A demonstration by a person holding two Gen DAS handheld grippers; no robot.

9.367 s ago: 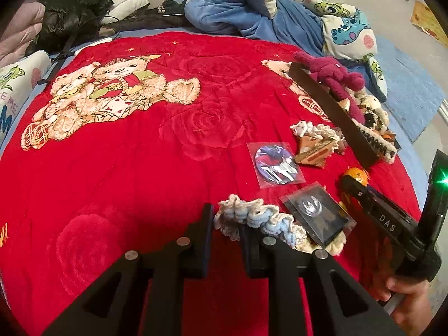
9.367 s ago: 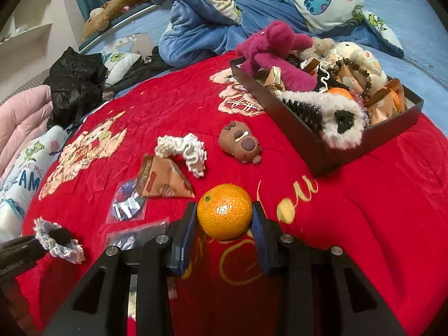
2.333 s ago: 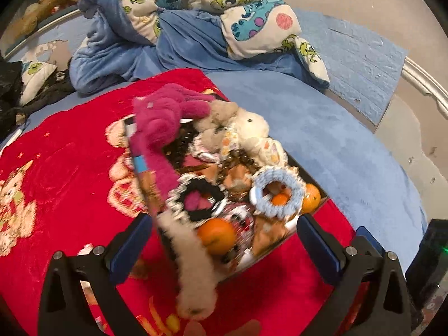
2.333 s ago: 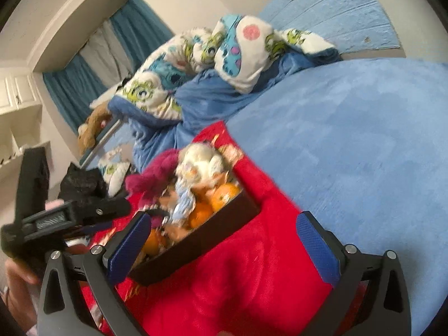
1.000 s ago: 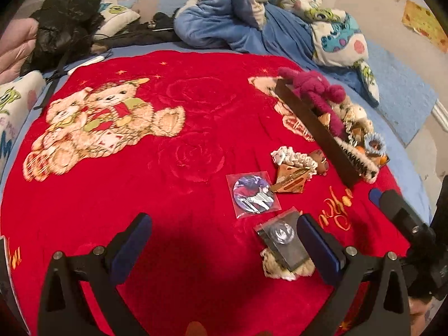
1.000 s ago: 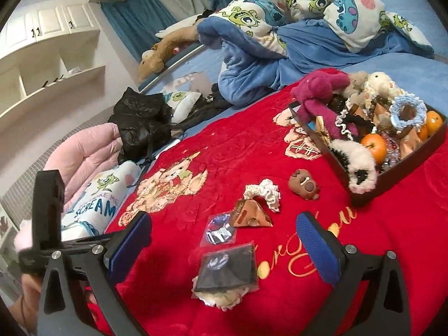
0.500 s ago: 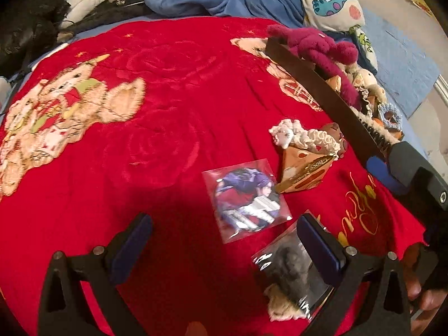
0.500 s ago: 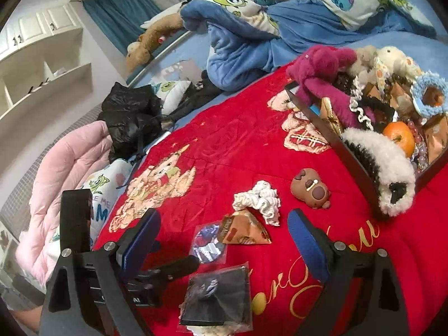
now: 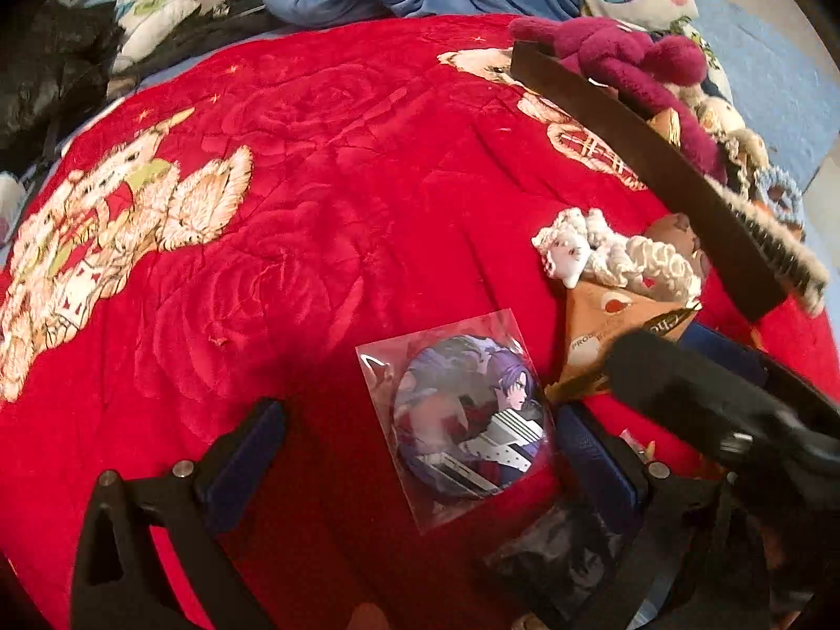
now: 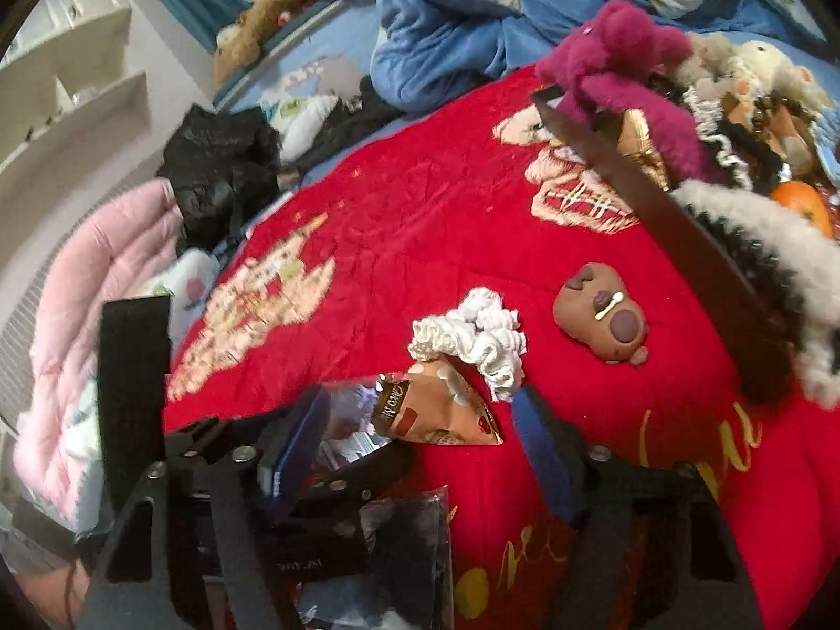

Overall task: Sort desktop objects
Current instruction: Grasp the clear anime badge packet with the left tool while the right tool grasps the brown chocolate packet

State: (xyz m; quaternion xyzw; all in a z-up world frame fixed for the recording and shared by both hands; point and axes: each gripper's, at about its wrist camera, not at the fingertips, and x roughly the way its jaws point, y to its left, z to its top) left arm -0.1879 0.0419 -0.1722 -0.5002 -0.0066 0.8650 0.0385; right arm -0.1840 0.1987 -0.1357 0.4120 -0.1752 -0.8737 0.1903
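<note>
Left wrist view: left gripper [image 9: 415,451] stands wide apart, straddling the bagged badge [image 9: 462,420] flat on the red blanket [image 9: 315,184]; pads not touching it.
Right gripper [image 10: 420,436]: jaws closing around the snack packet [image 10: 436,409], not yet pressing.
Box [image 10: 656,210]: at two o'clock, crowded.
Open room: blanket from nine to twelve o'clock.
Edges: scrunchie [image 10: 472,341] touches the packet; grippers nearly collide.
</note>
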